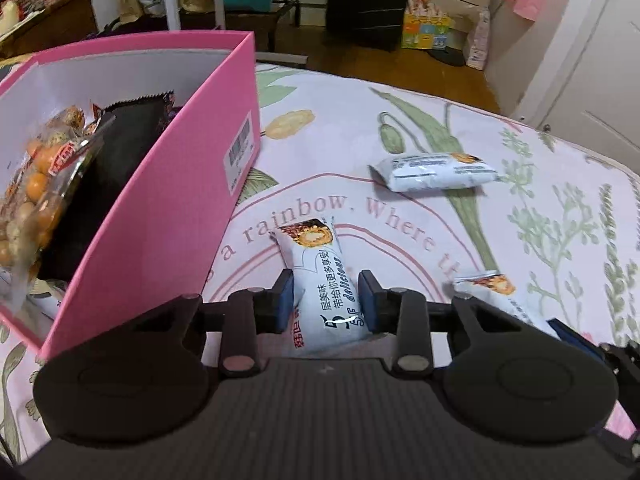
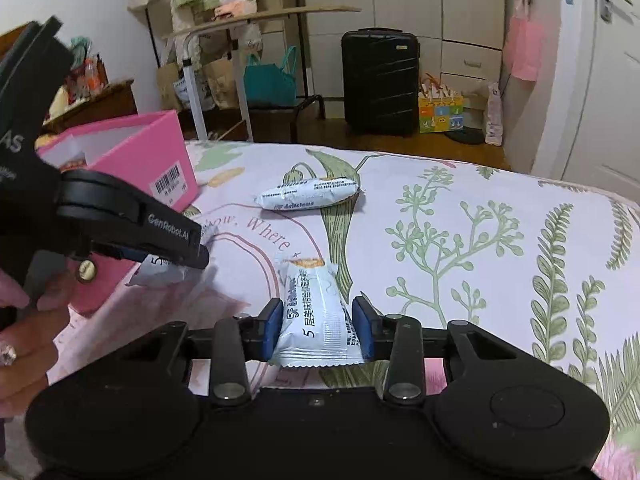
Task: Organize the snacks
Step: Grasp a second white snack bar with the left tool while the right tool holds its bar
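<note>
My left gripper is shut on a white snack packet, held just right of the pink box. The box holds a bag of orange snacks and a dark packet. My right gripper is shut on another white snack packet above the bed. A third white packet lies farther out on the floral bedsheet; it also shows in the right wrist view. The left gripper with its packet shows at the left of the right wrist view, in front of the pink box.
The floral bedsheet covers the bed. Beyond its far edge stand a black suitcase, a folding table, bags on the wooden floor and a white door.
</note>
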The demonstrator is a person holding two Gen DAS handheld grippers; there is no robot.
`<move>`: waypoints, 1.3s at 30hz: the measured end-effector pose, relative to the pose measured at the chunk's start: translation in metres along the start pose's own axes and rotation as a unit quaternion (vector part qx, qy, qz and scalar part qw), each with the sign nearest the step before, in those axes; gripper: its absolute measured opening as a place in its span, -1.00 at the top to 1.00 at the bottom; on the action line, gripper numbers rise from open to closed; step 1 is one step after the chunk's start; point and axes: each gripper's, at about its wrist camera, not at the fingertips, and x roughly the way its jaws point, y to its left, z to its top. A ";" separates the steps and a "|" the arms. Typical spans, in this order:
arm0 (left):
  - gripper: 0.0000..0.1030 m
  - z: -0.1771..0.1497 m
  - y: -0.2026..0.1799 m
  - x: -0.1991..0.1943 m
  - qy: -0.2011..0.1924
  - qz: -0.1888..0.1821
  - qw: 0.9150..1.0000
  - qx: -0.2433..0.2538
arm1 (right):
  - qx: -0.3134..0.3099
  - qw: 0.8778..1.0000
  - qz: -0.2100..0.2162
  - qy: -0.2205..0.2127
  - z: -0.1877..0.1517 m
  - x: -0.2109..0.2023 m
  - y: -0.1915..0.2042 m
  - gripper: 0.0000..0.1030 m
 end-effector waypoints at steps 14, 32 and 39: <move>0.40 -0.021 -0.006 -0.030 0.006 -0.032 0.999 0.038 | -0.014 1.000 -0.014 -0.008 -0.005 -0.033 0.005 0.19; 0.41 -0.029 0.019 -0.022 0.069 -0.083 0.994 0.015 | -0.010 0.996 0.018 0.089 -0.016 -0.011 0.005 0.13; 0.35 -0.032 0.026 -0.002 0.093 -0.084 0.992 -0.007 | -0.030 0.995 0.020 0.092 -0.016 0.000 0.009 -0.09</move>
